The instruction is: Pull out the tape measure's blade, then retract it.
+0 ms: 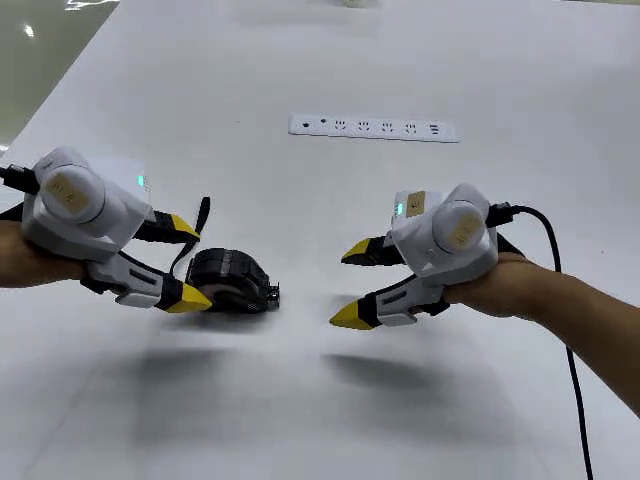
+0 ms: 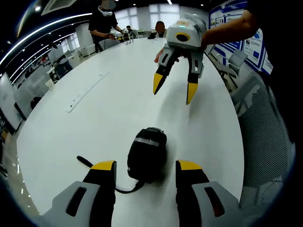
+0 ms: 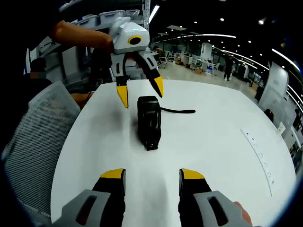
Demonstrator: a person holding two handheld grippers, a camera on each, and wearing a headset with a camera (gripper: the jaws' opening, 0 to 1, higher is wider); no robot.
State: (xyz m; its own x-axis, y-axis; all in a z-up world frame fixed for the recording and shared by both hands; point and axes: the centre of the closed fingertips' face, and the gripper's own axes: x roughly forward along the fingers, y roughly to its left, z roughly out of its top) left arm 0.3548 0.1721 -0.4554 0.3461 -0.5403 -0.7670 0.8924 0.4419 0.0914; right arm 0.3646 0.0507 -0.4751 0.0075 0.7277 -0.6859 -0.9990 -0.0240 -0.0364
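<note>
A black tape measure (image 1: 230, 281) with a black wrist strap lies on the white table (image 1: 300, 400). My left gripper (image 1: 190, 262) is open, its yellow-tipped jaws on either side of the tape measure's rear end (image 2: 147, 153), not closed on it. My right gripper (image 1: 352, 283) is open and empty, a short way to the right, pointing at the tape measure (image 3: 148, 120). In the left gripper view the right gripper (image 2: 173, 87) faces me across the table; in the right gripper view the left gripper (image 3: 140, 94) hangs over the far end of the case. No blade is out.
A white power strip (image 1: 373, 128) lies on the table beyond the grippers. A black cable (image 1: 565, 330) trails from the right gripper toward the near right edge. Mesh office chairs (image 3: 42, 132) stand beside the table, and people stand at its far end (image 2: 106, 23).
</note>
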